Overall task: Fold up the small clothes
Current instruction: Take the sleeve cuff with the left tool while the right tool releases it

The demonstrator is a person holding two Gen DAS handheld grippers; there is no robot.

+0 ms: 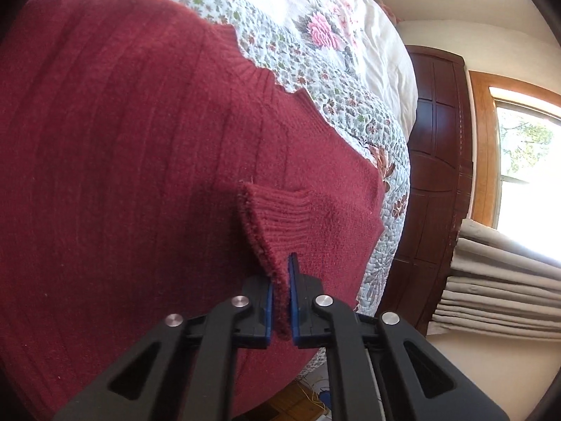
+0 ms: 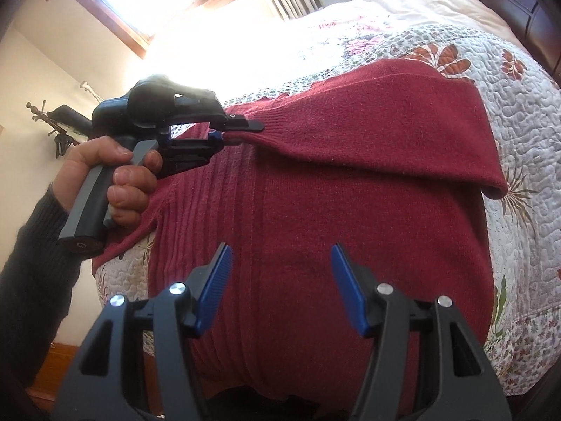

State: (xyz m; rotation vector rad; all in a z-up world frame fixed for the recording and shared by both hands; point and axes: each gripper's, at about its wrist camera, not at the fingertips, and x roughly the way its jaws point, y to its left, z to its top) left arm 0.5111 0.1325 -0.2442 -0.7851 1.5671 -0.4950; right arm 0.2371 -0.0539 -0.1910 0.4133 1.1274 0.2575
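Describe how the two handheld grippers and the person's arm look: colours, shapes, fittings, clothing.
Both grippers are black plastic with angular, cut-out finger arms, round silver bolts at the joints and blue ribbed pads. The right gripper shows this close up; the left gripper matches. Seen from the side, the left one has a bulky black body and a grey pistol-style handle. The left hand emerges from a dark knitted sleeve. No cables are visible.

Dark red knit sweater [image 2: 315, 217] spread flat, one sleeve [image 2: 350, 140] folded across
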